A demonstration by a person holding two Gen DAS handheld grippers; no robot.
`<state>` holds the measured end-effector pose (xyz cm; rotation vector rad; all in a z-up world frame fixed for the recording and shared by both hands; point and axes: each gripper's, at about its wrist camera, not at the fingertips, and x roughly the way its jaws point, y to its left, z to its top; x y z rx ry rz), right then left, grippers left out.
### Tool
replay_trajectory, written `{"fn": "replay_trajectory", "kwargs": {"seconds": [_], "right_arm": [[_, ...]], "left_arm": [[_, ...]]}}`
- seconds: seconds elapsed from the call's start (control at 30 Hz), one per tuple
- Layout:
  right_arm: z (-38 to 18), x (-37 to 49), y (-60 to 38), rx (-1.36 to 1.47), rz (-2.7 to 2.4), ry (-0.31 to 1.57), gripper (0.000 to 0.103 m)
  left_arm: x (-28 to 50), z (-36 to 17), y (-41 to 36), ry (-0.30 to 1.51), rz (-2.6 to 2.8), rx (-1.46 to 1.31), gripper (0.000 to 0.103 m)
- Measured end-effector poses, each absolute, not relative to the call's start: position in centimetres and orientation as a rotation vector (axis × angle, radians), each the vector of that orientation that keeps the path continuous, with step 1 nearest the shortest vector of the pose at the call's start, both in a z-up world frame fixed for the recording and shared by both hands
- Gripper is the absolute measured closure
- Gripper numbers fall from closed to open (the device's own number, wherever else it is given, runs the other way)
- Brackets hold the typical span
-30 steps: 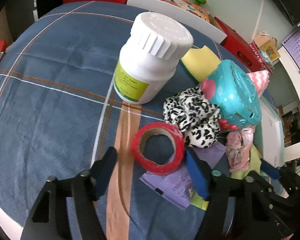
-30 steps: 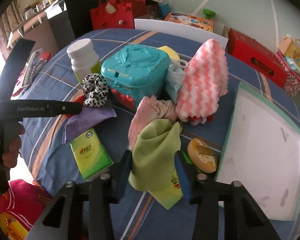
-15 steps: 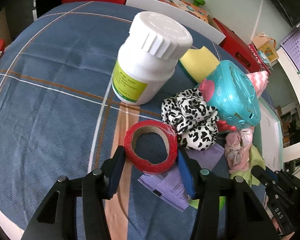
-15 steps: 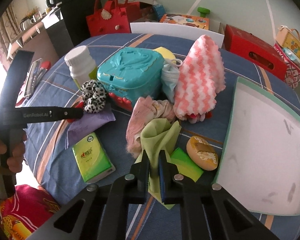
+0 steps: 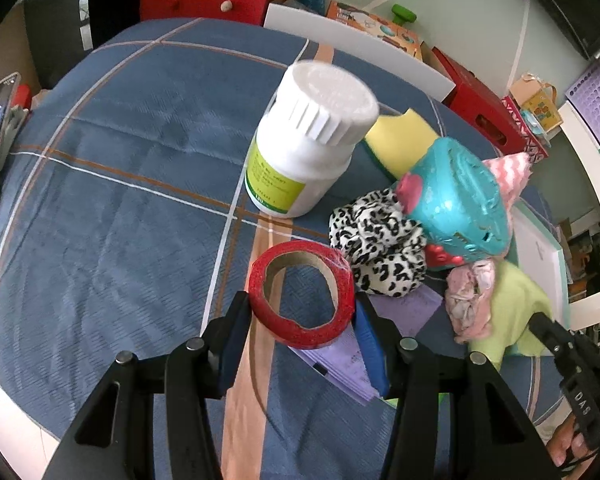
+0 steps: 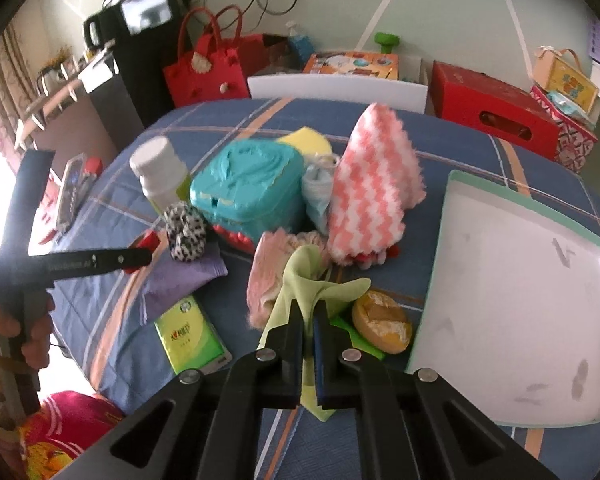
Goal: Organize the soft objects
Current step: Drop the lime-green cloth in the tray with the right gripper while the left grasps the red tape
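right gripper (image 6: 309,322): now clamped on green cloth (image 6: 300,276), lifted at 6 o'clock of pink towel (image 6: 374,184) | left gripper (image 5: 300,320): now closed on red tape roll (image 5: 302,294) | tray (image 6: 444,240) at 3 o'clock judged the cloth's destination

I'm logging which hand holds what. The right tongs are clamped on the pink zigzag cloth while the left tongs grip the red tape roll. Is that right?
One detail is wrong. The right wrist view shows the right tongs clamped on the light green cloth, not the pink zigzag cloth, which stands untouched behind it. The left tongs do grip the red tape roll.
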<state>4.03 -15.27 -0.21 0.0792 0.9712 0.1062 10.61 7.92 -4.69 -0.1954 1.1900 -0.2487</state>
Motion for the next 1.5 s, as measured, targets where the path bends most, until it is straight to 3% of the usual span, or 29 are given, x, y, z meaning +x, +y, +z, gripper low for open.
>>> {"fn": "replay_trajectory", "kwargs": {"seconds": [0.37, 0.73, 1.17, 1.5], "right_arm": [[4.7, 3.5, -17.5, 0.109, 0.032, 0.851, 0.099], [8.8, 2.9, -22.6, 0.239, -0.072, 0.727, 0.099], [10.7, 1.2, -31.1, 0.388, -0.354, 0.611, 0.098], [8.9, 0.1, -37.4, 0.444, -0.551, 0.595, 0.098]], "left_arm": [[8.9, 2.4, 8.3, 1.061, -0.233, -0.159, 0.050], [9.6, 8.2, 3.3, 0.960, -0.312, -0.129, 0.050], [10.1, 10.1, -6.9, 0.917, -0.458, -0.047, 0.050], [10.5, 7.0, -16.6, 0.934, -0.593, 0.085, 0.050]]}}
